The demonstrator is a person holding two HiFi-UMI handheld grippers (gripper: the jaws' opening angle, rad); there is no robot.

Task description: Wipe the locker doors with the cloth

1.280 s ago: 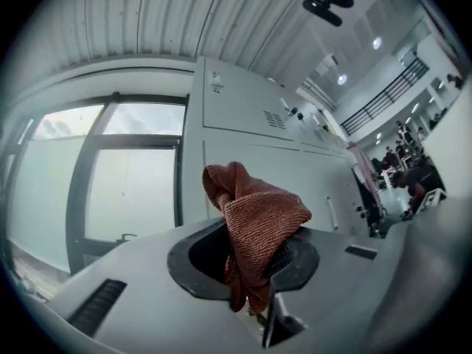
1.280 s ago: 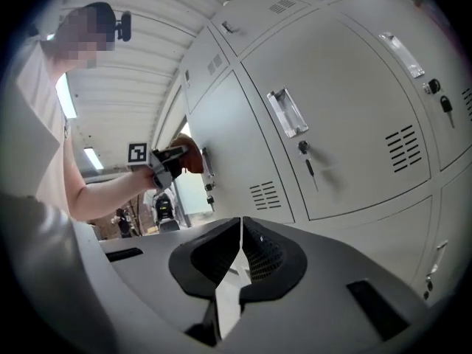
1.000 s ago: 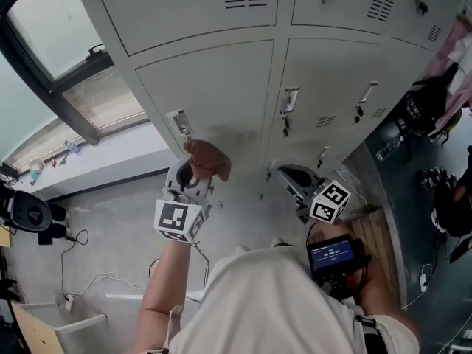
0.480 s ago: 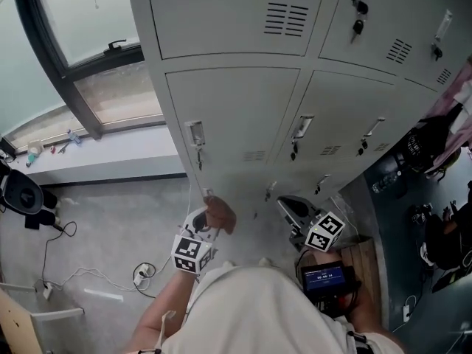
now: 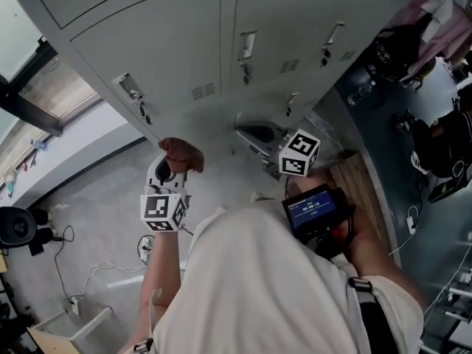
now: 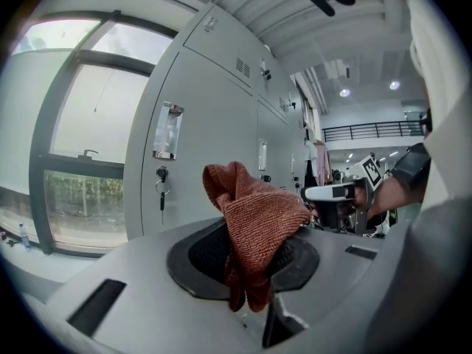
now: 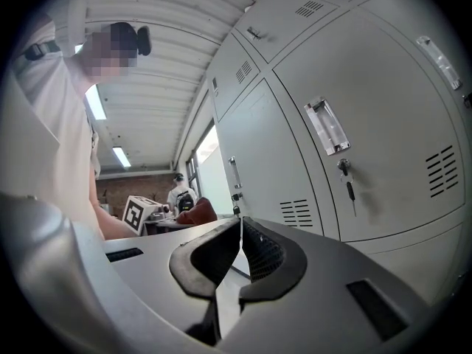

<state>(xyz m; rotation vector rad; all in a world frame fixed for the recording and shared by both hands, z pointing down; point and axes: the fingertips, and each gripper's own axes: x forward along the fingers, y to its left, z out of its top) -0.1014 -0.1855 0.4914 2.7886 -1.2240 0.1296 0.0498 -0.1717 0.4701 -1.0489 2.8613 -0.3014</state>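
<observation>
A rust-red cloth (image 6: pixel 251 220) is bunched between the jaws of my left gripper (image 6: pixel 247 253), which is shut on it. From the head view the cloth (image 5: pixel 181 153) sits on top of the left gripper (image 5: pixel 168 174), a short way off the grey locker doors (image 5: pixel 169 50). My right gripper (image 5: pixel 254 137) points at the lower lockers, its jaws pressed together with nothing between them. In the right gripper view that gripper (image 7: pixel 240 231) stands close beside a locker door (image 7: pixel 354 168) with a key in its lock.
Handles and vent slots stud the locker doors (image 6: pixel 192 146). A window and sill (image 5: pixel 29 116) lie to the left. Cables (image 5: pixel 96 271) trail on the grey floor. Bags and clothing (image 5: pixel 413 43) hang at the right. A wooden board (image 5: pixel 361 190) lies by the lockers' foot.
The head view has swung, so the lockers now slant across the frame. The left gripper with the cloth has risen from low near the floor; the right gripper stays near the lower lockers.
</observation>
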